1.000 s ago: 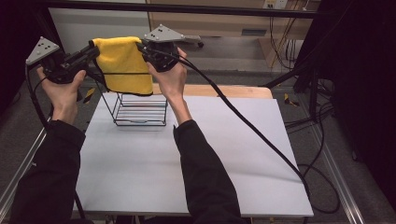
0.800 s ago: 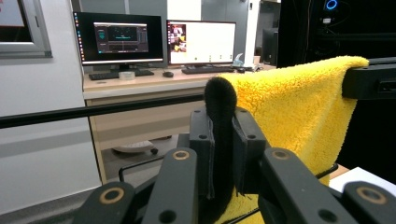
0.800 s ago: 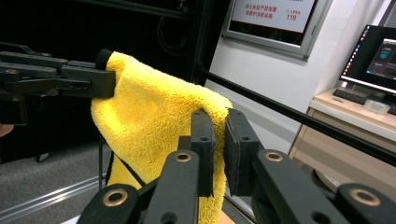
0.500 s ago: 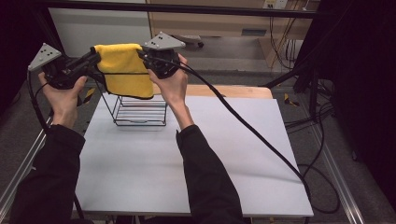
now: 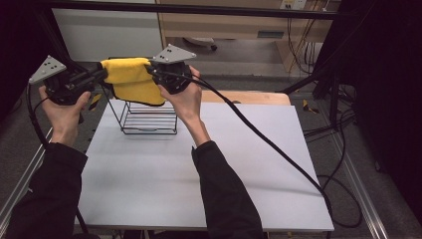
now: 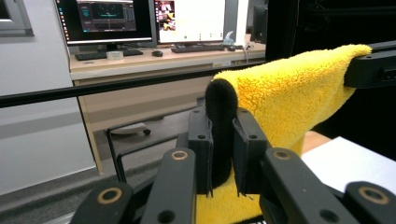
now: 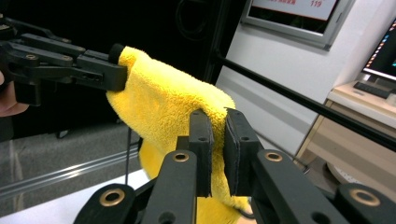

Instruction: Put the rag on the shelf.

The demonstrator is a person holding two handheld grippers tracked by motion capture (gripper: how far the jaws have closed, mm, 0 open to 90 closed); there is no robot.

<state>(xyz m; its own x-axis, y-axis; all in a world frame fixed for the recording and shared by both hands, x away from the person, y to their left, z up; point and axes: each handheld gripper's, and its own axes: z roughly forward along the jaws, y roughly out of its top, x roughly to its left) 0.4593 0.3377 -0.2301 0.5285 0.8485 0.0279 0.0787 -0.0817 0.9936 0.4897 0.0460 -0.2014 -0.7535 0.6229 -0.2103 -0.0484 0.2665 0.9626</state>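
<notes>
A folded yellow fleece cloth hangs stretched in the air between both grippers, above a black wire rack at the table's back left. My left gripper is shut on the cloth's left edge; in the left gripper view the cloth is pinched between the jaws, with its dark rolled edge sticking up. My right gripper is shut on the cloth's right edge, and in the right gripper view the cloth runs from its jaws across to the other gripper.
The white table top spreads out in front of the rack. A thick black cable trails from the right gripper across the table to its right edge. A black frame bar runs along the back.
Both hands have carried the cloth slightly lower and a little to the left over the rack. The grip on both edges is unchanged.
</notes>
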